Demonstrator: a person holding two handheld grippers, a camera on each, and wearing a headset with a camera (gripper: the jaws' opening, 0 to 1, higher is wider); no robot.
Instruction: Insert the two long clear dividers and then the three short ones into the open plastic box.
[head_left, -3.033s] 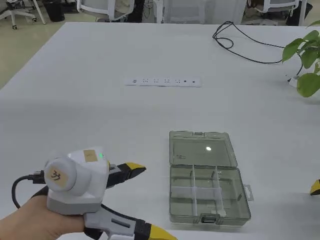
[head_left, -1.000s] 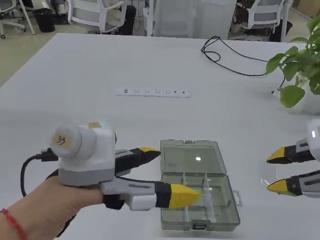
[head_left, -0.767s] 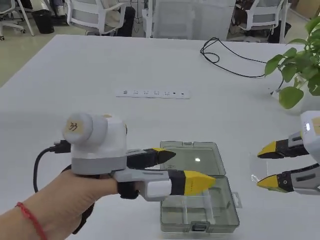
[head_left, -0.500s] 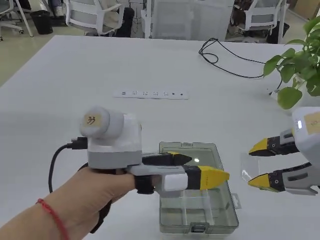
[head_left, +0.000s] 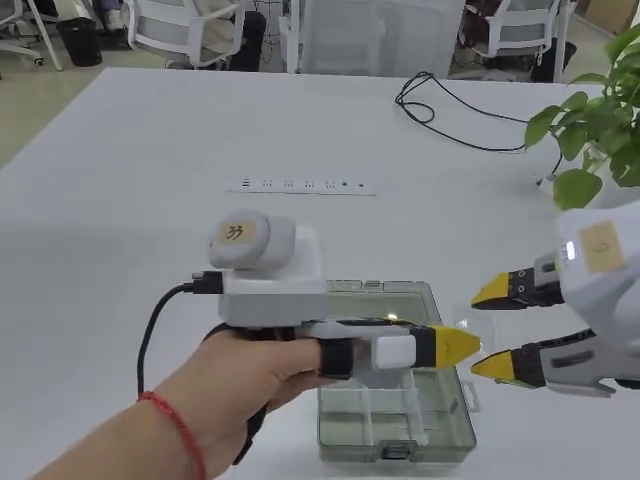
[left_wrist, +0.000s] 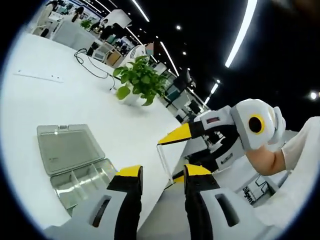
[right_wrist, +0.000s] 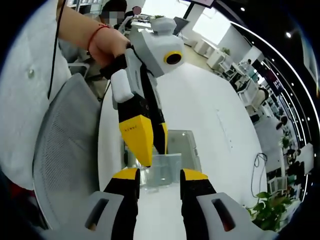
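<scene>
The open plastic box sits on the white desk at the near edge of my head view. Its lid lies flat behind the base. In the base, white dividers already stand and split it into compartments.

To the right of the box, my right tongs carry a clear divider. The sheet spans the gap from one yellow tip to the other, so the jaws pinch it while standing well apart. In the right gripper view it sits just ahead of the tips.

My left tongs hang over the box where the lid meets the base, pointing toward the right tongs. The left gripper view shows their jaws a little apart with nothing between them. Their lower yellow tip lies near the right tongs' lower tip, and I cannot tell whether it touches the sheet. A hand with a red cord at the wrist grips the left tool.

Farther back on the desk lie a white power strip and a black cable. A leafy plant stands at the right edge.
</scene>
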